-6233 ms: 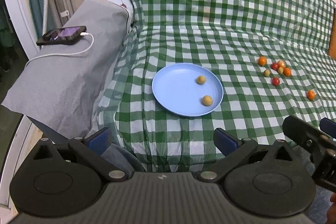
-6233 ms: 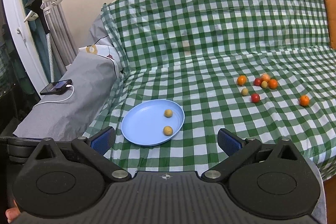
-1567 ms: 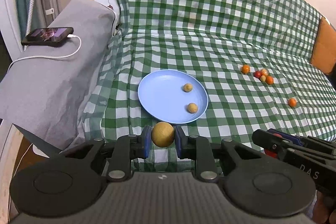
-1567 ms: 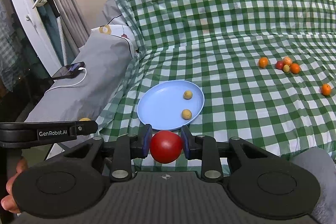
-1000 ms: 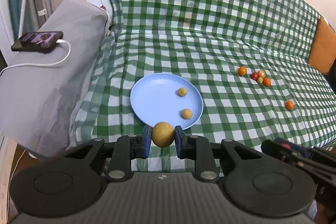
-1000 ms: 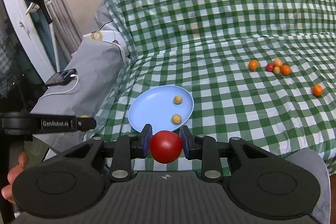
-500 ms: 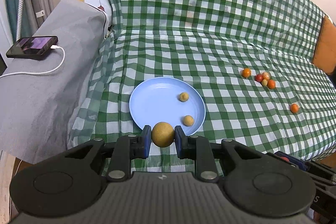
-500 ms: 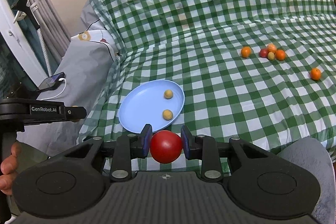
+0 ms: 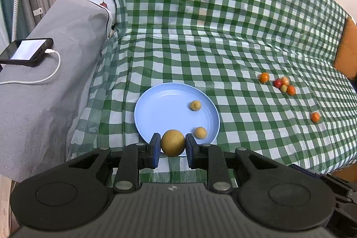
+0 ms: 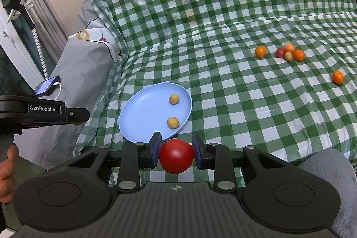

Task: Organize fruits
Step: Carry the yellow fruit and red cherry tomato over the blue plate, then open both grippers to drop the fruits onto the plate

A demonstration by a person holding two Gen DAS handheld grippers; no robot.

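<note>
Blue plate left half free; 2 yellow fruits right.

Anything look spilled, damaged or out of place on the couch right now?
Nothing spilled or damaged. The blue plate lies flat with two small brown fruits. Six small fruits sit loose on the checked cover, unsorted. The phone sits charging on the armrest.

Both tools are matte black plastic. The left tool has a ribbed grey-black top plate, two round discs at its corners, silver screw heads on its linkage arms, and blue pads on its fingers. The right tool is built alike. White lettering "GenRobot.AI" runs along the left tool's side.
</note>
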